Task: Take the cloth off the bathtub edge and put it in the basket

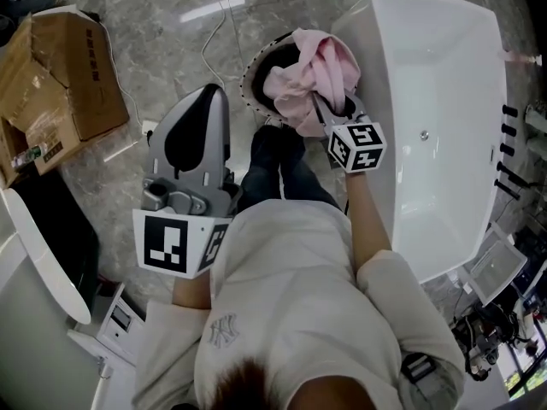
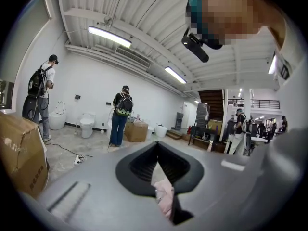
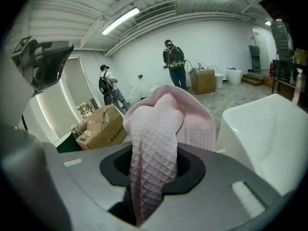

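Observation:
My right gripper (image 1: 325, 105) is shut on a pink waffle-weave cloth (image 1: 312, 68), which hangs bunched over a round black basket (image 1: 255, 62) standing on the floor beside the white bathtub (image 1: 436, 101). In the right gripper view the cloth (image 3: 154, 138) fills the space between the jaws of that gripper (image 3: 153, 170) and rises in a hump above them. My left gripper (image 1: 211, 92) is held up at the left, apart from the basket, jaws together with nothing in them. In the left gripper view a bit of the cloth (image 2: 166, 196) shows below the left gripper (image 2: 156, 148).
An opened cardboard box (image 1: 51, 84) lies on the marble floor at upper left, with a cable (image 1: 209, 32) and a power strip (image 1: 147, 129) near it. A white fixture (image 1: 43, 254) stands at the left. Black fittings (image 1: 508, 143) line the tub's right side. People stand far off.

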The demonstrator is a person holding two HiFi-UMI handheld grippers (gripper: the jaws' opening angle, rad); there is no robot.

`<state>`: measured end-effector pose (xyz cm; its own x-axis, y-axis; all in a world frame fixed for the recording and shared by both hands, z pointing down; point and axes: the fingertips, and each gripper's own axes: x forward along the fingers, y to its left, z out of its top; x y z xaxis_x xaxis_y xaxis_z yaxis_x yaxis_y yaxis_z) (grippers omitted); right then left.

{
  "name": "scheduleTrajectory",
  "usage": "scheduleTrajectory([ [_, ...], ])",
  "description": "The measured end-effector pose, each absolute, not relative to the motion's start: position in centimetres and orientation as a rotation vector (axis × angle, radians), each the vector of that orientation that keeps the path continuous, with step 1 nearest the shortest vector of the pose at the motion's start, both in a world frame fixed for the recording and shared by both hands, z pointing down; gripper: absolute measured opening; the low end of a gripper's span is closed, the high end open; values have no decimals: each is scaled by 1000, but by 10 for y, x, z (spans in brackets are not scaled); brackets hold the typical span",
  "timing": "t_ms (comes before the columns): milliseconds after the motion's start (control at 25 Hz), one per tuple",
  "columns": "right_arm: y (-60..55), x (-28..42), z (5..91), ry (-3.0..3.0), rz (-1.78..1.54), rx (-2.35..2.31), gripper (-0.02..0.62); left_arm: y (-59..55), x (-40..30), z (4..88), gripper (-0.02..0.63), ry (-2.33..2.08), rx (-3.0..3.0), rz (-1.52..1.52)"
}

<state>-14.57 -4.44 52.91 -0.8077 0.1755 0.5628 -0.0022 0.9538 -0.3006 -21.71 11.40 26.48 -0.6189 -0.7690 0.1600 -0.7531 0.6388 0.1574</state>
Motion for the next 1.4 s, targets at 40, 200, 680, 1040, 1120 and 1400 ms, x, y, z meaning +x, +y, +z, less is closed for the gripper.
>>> scheduleTrajectory([
  [40, -45, -145, 534, -2473, 383, -118, 118, 112, -217, 270, 48, -2641, 1249, -117],
  [200, -47, -142, 553, -2430, 369, -105, 118, 107, -218, 294, 48, -2602, 1261, -137],
  [680, -59, -149, 606, -2389, 373, -68, 118, 92, -234, 360, 48, -2541, 1237, -160],
  [1040, -65, -154, 669, -2324, 391, -13, 120, 86, -243, 418, 48, -2516, 1166, -232],
  [1120, -64, -153, 685, -2302, 395, -14, 119, 86, -242, 432, 48, -2507, 1147, -242],
  [1400, -65, -150, 728, -2248, 394, -7, 120, 86, -236, 469, 48, -2473, 1118, -253],
])
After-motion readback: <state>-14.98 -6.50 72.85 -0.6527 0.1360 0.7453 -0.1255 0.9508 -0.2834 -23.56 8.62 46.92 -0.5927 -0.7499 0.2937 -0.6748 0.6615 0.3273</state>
